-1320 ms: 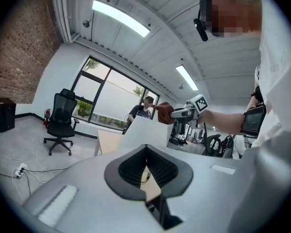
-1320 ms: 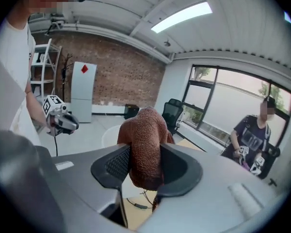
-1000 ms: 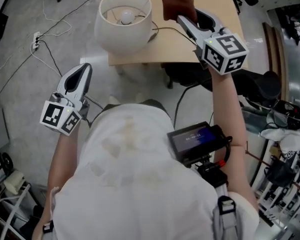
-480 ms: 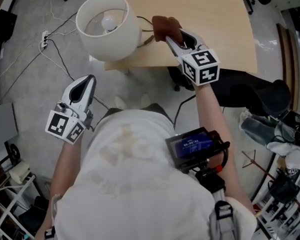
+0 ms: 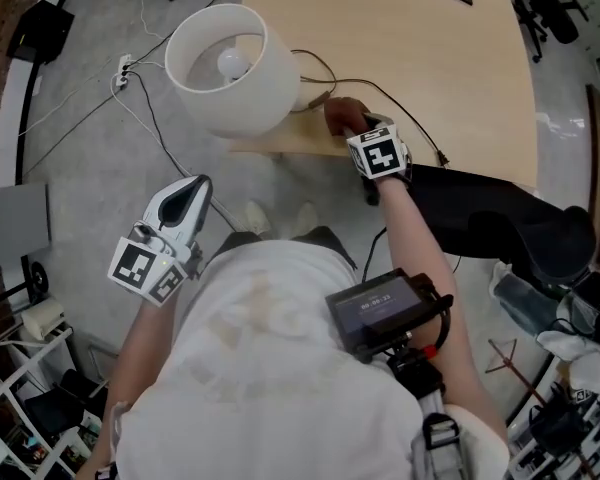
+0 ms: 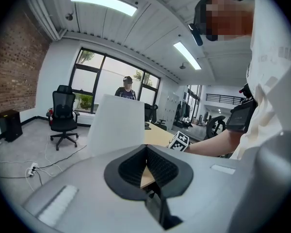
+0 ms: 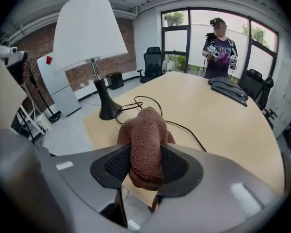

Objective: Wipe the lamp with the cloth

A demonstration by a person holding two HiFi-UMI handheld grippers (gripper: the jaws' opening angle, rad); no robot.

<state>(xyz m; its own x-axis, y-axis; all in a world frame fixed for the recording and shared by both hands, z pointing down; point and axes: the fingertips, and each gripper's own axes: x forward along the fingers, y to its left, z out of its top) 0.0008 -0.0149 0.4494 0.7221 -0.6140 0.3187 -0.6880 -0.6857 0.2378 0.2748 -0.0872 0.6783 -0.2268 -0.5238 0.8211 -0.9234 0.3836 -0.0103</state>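
The lamp has a white shade (image 5: 230,68) and a black foot (image 7: 106,111), and it stands at the near left corner of the wooden table (image 5: 460,78). My right gripper (image 5: 352,128) is shut on the brown cloth (image 5: 338,113) and points down at the table's near edge, just right of the shade. In the right gripper view the cloth (image 7: 146,125) bulges up between the pads of that gripper (image 7: 145,154). My left gripper (image 5: 193,186) hangs over the floor, short of the table and below the shade, with its jaws shut and nothing in them (image 6: 146,148).
A black cord (image 5: 380,93) runs from the lamp across the table. A black office chair (image 5: 500,228) stands by the table's right side. A power strip (image 5: 125,65) and cables lie on the floor to the left. A person (image 7: 218,47) stands beyond the table.
My right gripper has come down with the cloth from high above the table to its near edge beside the lamp. The left gripper has drifted a little towards the table.
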